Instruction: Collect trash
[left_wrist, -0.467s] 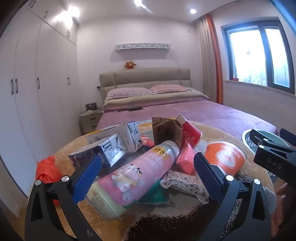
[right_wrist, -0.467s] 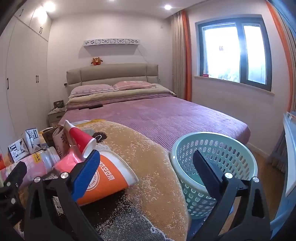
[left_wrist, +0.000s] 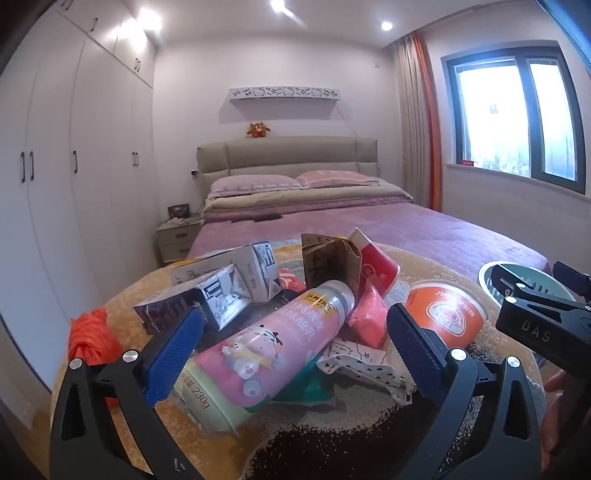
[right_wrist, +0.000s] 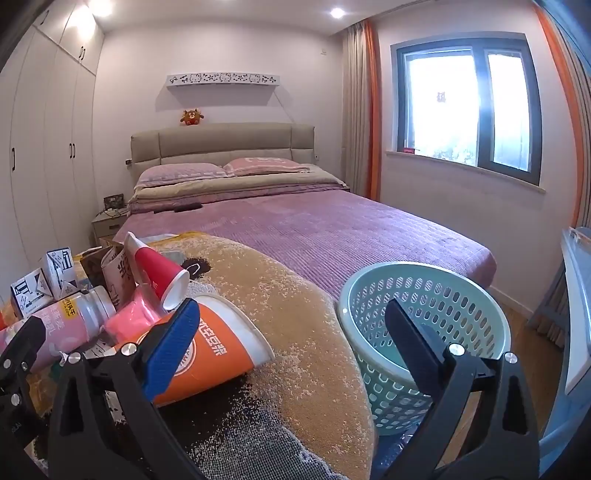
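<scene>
Seemingly nothing is collected yet: both tongs, left (left_wrist: 295, 350) and right (right_wrist: 291, 343), gape wide and hold nothing, the trash pile (left_wrist: 280, 317) is untouched, and the basket (right_wrist: 424, 295) looks bare.

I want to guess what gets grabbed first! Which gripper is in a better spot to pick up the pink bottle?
Probably the left gripper. Its open fingers already sit on either side of the pink bottle. The right gripper, also open, faces the orange cup and the green basket instead.
</scene>
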